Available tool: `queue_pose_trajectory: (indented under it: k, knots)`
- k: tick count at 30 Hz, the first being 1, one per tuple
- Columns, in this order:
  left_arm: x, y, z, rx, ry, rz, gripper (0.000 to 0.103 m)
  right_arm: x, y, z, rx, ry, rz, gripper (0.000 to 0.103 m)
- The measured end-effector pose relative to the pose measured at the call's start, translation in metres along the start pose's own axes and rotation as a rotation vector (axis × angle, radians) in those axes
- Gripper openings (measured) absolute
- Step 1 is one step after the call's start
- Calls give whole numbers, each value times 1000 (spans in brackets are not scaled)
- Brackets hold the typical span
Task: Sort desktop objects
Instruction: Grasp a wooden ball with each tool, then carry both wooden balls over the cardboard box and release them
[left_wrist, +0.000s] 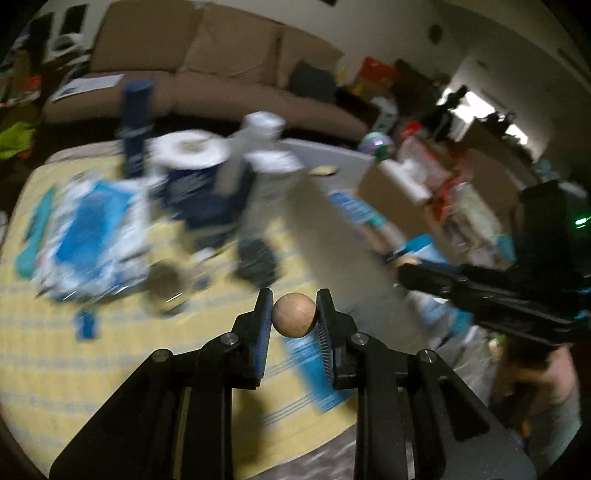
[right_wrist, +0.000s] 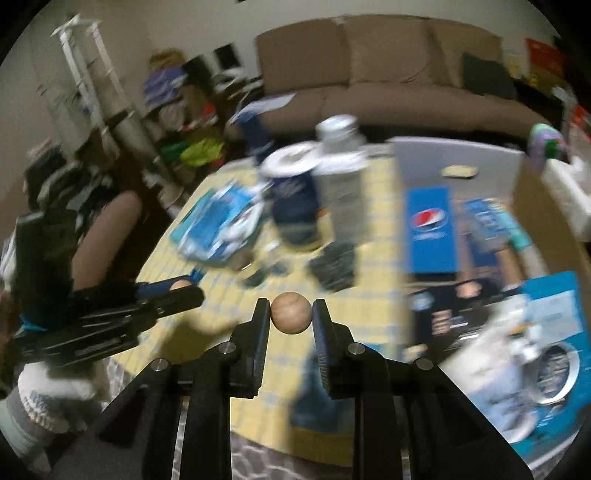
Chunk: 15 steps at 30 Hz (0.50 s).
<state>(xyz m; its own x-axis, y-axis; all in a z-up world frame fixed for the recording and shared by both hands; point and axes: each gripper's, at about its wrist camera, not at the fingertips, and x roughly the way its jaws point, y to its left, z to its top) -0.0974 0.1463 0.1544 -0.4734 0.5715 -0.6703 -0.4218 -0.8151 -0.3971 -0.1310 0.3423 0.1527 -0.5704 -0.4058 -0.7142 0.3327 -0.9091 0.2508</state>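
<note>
My left gripper (left_wrist: 294, 303) is shut on a small wooden ball (left_wrist: 294, 315) and holds it above the yellow checked tablecloth (left_wrist: 55, 354). My right gripper (right_wrist: 290, 306) is shut on a second wooden ball (right_wrist: 291, 313), also above the cloth. Each gripper shows in the other's view: the right one is at the right of the left wrist view (left_wrist: 406, 271), the left one at the left of the right wrist view (right_wrist: 195, 291), with a wooden ball (right_wrist: 180, 284) between its tips. Both views are blurred.
On the table stand a dark blue canister with a white lid (left_wrist: 192, 173), a tall blue bottle (left_wrist: 136, 122), a white bottle (right_wrist: 340, 166), blue-white packets (left_wrist: 92, 236) and a dark grid-like object (right_wrist: 334, 269). A cardboard box (right_wrist: 517, 229) holds a blue Pepsi box (right_wrist: 430, 229). A sofa (right_wrist: 369, 74) stands behind.
</note>
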Motion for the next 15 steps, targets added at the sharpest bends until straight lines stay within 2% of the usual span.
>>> queue_pose_trajectory:
  k: [7,11,14,15]
  knots:
    - [72,-65,45,31,62,-58,22,-5,-97,28,174,15,-46,23]
    - [114,-84,52,59,107,-24,22,5,-132,30,234,39,-55,23]
    - [129,-88,49,59,124,1,23,15,-147,30,260,58,-46,26]
    - [130,-88,48,53,127,1,29,17,-148,31,266,60,-45,26]
